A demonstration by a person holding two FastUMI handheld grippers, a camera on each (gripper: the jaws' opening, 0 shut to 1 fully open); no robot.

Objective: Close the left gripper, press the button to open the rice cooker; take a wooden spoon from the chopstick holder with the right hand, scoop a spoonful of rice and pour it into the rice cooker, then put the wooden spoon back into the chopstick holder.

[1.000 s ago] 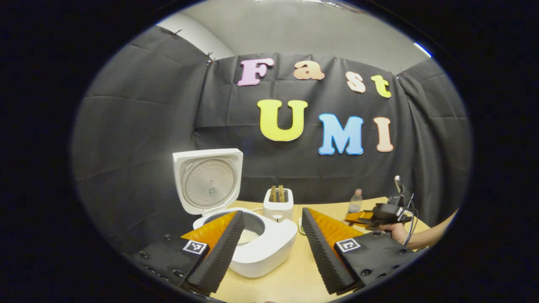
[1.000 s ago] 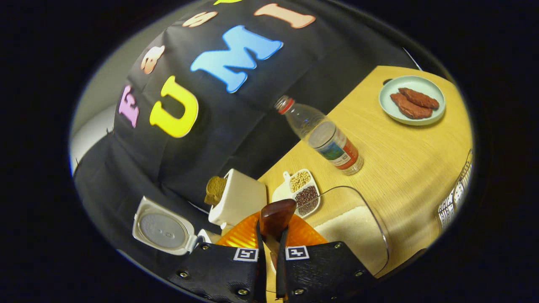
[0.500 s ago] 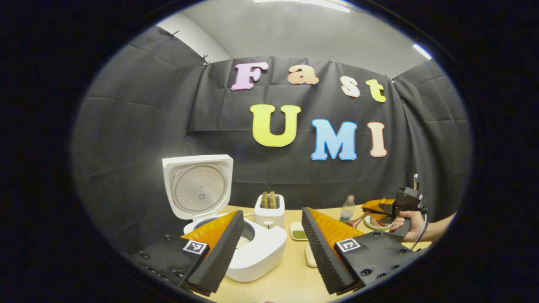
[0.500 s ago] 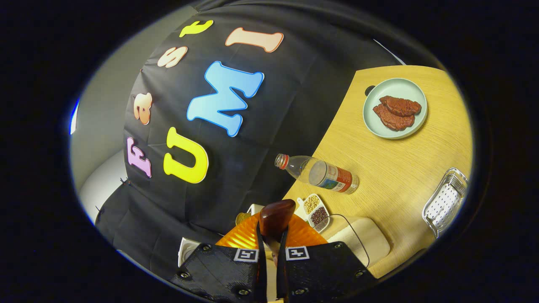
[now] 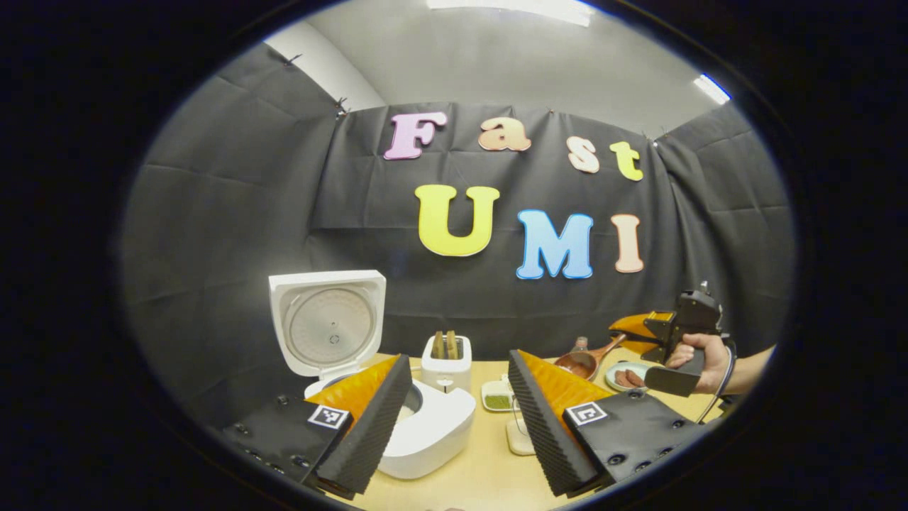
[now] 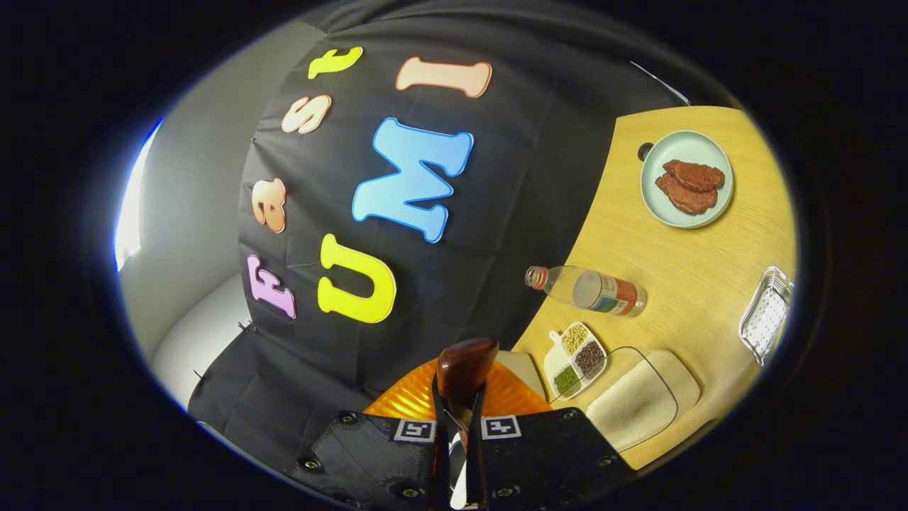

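The white rice cooker [image 5: 425,426] stands on the table with its lid [image 5: 328,325] raised; pale rice shows in its pot. My left gripper [image 5: 461,419] hovers open in front of it, holding nothing. To the right, a hand holds my right gripper [image 5: 642,330] above the table, shut on the handle of the wooden spoon [image 5: 583,363], bowl end down-left. In the right gripper view the spoon [image 6: 464,365] stands up between the shut fingers of the right gripper [image 6: 457,415]. The clear rice container [image 6: 642,397] lies below, to the right. Whether the spoon carries rice I cannot tell.
A white toaster [image 5: 447,362] stands behind the cooker. On the table are a three-part bean dish [image 6: 576,351], a plastic bottle [image 6: 589,289], a green plate with meat [image 6: 684,177] and a perforated metal basket [image 6: 766,312] near the right edge.
My right gripper has risen with the spoon, away from the rice container; the table things look smaller and farther. The left gripper has drawn back a little and stays open.
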